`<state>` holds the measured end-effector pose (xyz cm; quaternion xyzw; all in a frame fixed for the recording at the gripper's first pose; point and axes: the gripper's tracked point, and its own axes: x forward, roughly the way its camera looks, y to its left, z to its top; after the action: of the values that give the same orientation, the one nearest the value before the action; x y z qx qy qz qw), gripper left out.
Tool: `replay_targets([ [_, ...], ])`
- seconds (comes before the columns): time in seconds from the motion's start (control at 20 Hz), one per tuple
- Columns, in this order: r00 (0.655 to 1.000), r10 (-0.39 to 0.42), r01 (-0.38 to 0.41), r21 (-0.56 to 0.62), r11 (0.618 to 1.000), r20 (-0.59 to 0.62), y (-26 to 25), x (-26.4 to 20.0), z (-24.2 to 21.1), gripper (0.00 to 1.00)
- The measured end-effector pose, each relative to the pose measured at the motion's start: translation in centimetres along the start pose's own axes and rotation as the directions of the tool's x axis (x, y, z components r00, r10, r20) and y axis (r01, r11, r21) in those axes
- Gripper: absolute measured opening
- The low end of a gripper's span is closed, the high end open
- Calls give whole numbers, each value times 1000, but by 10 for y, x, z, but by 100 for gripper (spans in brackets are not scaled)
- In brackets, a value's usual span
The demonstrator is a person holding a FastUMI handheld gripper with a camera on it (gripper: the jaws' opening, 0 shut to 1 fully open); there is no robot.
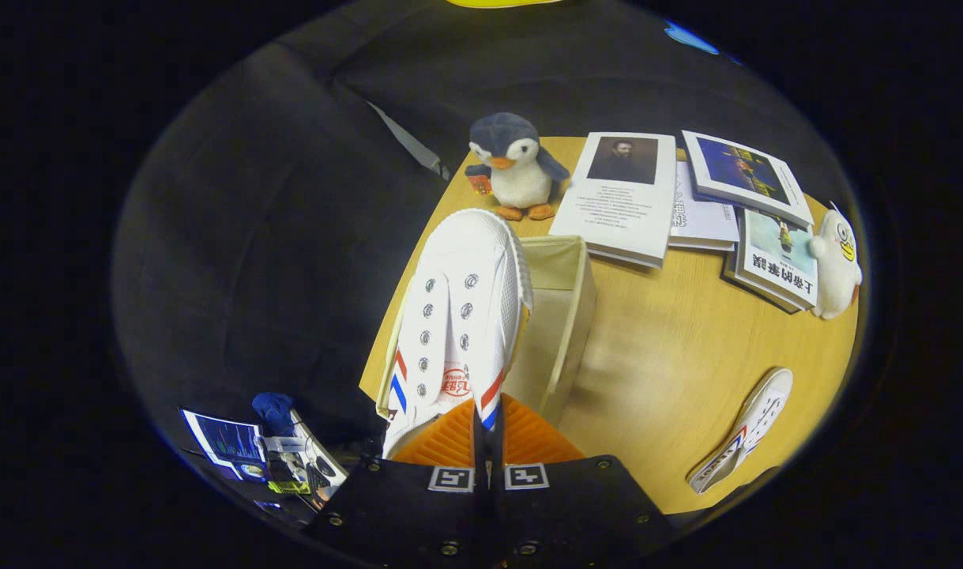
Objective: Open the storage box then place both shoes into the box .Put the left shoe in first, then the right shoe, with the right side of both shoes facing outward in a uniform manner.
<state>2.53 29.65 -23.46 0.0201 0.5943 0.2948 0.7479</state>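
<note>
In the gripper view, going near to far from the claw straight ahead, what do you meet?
Claw, shut on the heel of the held shoe → open storage box under the shoe → plush penguin at the table's far edge.

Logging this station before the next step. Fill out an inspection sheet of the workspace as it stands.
Surface: wooden table, bare in the middle.
Job's things: open storage box at the table's near corner; held shoe above the box, toe pointing away from the fingers; second shoe lying on the table apart from the box.
Clutter: plush penguin beyond the box; books beside it; white plush toy by the books.
Grippers: gripper shut on the held shoe's heel end.
Cables: nothing seen.
Surroundings: black cloth wall; a screen below the table edge.
</note>
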Motion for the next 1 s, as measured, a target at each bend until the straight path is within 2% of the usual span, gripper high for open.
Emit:
replay_targets([
  [0.6, 994, -42, 40, -19, 999, -103, 28, 76, 8, 0],
  [0.95, 990, -66, 63, -22, 998, -128, 33, 99, 7, 0],
  [1.0, 991, -52, 51, -14, 999, -123, 36, 98, 8, 5],
])
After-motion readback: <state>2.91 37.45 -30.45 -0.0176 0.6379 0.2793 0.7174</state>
